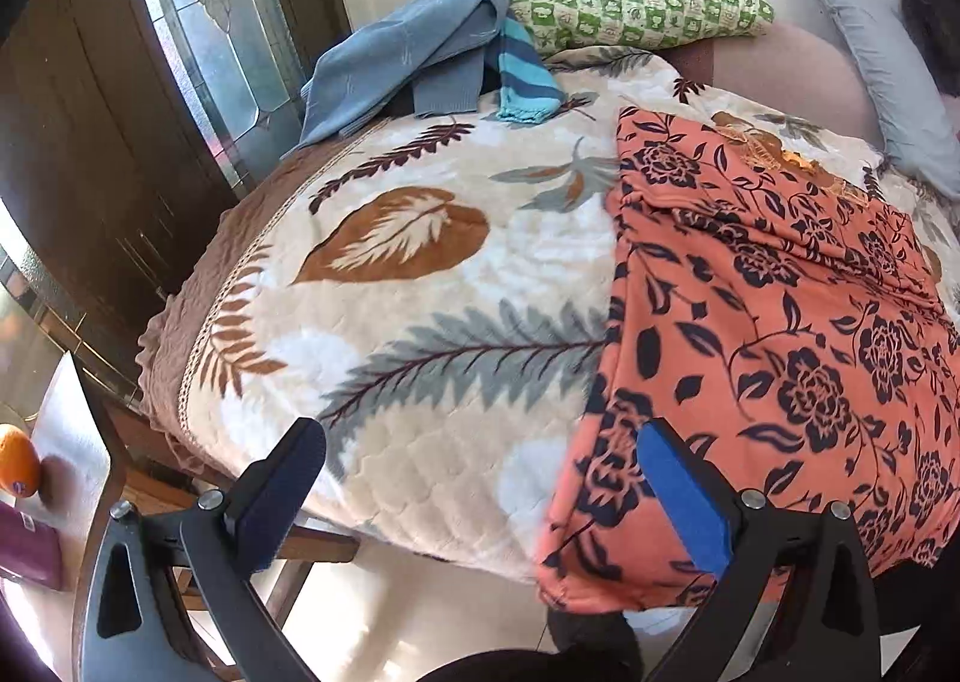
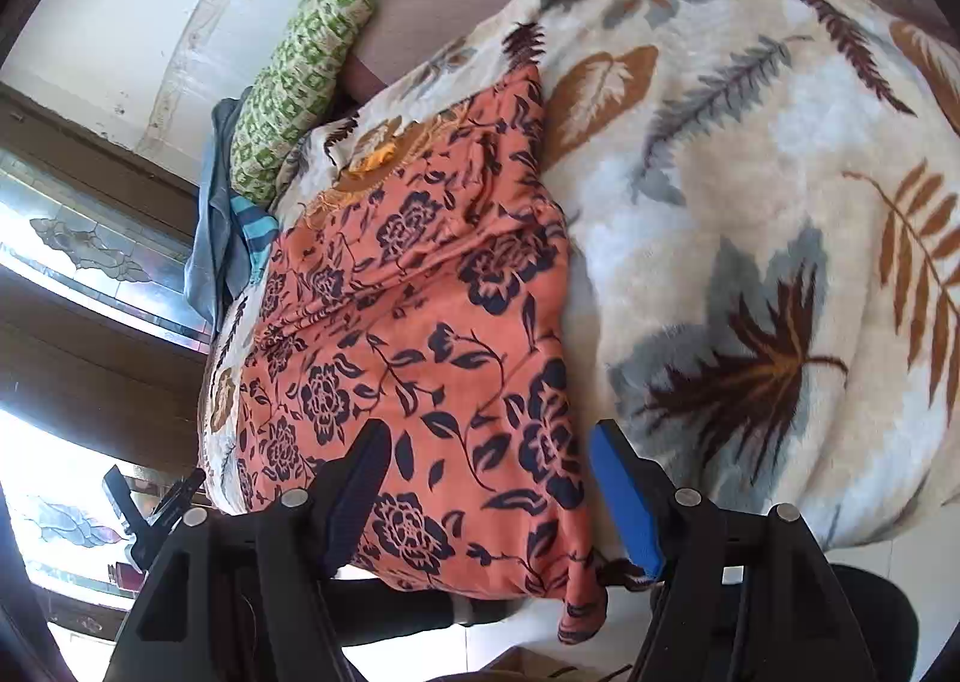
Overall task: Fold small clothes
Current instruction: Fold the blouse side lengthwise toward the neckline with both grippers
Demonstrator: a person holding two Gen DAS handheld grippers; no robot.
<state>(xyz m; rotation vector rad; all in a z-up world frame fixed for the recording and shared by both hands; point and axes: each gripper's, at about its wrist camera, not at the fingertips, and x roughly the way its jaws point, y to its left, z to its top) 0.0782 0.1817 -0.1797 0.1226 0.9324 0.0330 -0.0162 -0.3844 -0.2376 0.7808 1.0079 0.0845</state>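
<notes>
Fingers of the left gripper [image 1: 483,493] stand wide apart, one dark pad and one blue pad, nothing between them; it hangs pitched down over the near edge of the bed, with the pads clear of the cloth. Right gripper [image 2: 492,493] is likewise spread, its pads off the fabric, above the near hem of the orange floral garment [image 2: 420,334]. No grip on either side.

Garment lies spread on the leaf-print blanket [image 1: 420,286], its near hem drooping over the bed edge toward the pale floor. In the left wrist view it fills the right part of the bed; a fold line crosses it partway up. Its far end carries a patch of yellow embroidery [image 2: 375,157].

Open blanket lies to the left of the garment in the left view and to its right in the right view, unobstructed.

Farther back: a grey-blue garment [image 1: 408,46] and a turquoise striped piece [image 1: 528,82] heaped at the far corner, touching a green checked pillow [image 1: 636,1]. A grey pillow [image 1: 888,82] lies to the far right. Wall behind is pale; a leaded-glass window [image 1: 204,4] and dark wood panels [image 1: 72,142] flank the bed. An orange [image 1: 18,469] sits on a low surface beside a wooden chair [image 1: 105,472].
</notes>
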